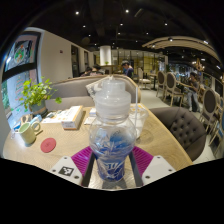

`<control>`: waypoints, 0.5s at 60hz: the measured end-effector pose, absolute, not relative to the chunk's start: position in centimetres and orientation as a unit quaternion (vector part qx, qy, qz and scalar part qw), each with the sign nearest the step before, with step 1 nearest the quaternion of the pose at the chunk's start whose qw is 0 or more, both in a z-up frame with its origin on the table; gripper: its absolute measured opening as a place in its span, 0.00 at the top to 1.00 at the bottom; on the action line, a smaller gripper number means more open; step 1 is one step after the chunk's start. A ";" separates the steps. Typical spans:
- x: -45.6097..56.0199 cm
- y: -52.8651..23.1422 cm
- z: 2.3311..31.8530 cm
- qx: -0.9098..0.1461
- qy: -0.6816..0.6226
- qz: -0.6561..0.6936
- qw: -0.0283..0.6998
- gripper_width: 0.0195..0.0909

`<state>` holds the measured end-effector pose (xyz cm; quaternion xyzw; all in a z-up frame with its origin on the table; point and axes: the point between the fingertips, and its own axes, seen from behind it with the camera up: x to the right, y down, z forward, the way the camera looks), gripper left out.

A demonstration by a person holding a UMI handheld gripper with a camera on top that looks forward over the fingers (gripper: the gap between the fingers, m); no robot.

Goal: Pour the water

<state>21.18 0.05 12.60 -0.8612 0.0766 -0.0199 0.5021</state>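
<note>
My claw [111, 163] was closed on a clear plastic water bottle [110, 135], both purple pads [82, 158] pressed against its lower sides, one left and one right. The bottle stood upright between the fingers, its white cap [110, 88] on and a blue label around its body. It sat above the near edge of the round wooden desk [55, 155]. On the far left of the desk I saw a potted plant [38, 95], a white cup [29, 129] and a red coaster [47, 145]. A grey chair [182, 128] stood to the right.
</note>
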 end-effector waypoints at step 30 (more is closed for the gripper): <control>18.6 3.3 15.8 -0.865 0.048 -0.109 0.488 0.76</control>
